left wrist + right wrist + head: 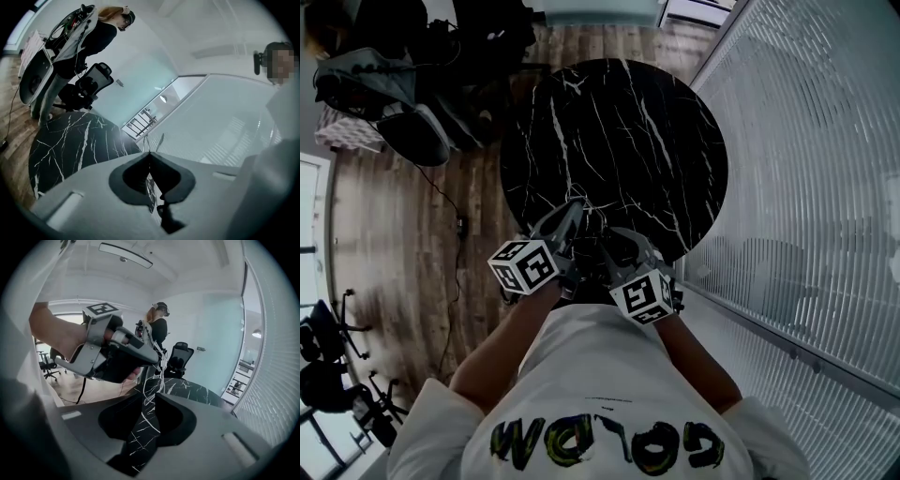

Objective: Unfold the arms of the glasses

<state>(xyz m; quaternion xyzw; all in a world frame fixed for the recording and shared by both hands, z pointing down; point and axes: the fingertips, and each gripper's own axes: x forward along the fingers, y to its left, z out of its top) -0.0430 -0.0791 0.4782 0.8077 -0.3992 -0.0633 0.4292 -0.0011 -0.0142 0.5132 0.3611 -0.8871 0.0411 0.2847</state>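
Left gripper [150, 153] - jaws fully together, clamped on the glasses [158, 380], a thin pale wire frame. In the left gripper view a bit of wire pokes up past the jaw tips, and a lens-like piece shows low in the gap behind them. Which part of the frame is pinched is too fine to tell.

Right gripper [151, 401] - jaws partly apart, with the table's marble pattern showing through the gap. The wire frame hangs from the left gripper's tips down to the right jaw tips. The pads are not pressing on it, so there is no grip on this side.

In the head view both grippers are close together, tips angled toward each other, over the near edge of the round black marble table [619, 122]. The glasses are held up in the air between the tips, not lying on the tabletop. Whether the arms are folded or open is not readable.

The person wears a white T-shirt [600, 375] and has bare forearms. There is wood flooring [394, 216] at left and a ribbed glass wall [825, 169] at right. In the background a black office chair [180, 357] stands beyond the table, with another person [157, 329] standing behind it.
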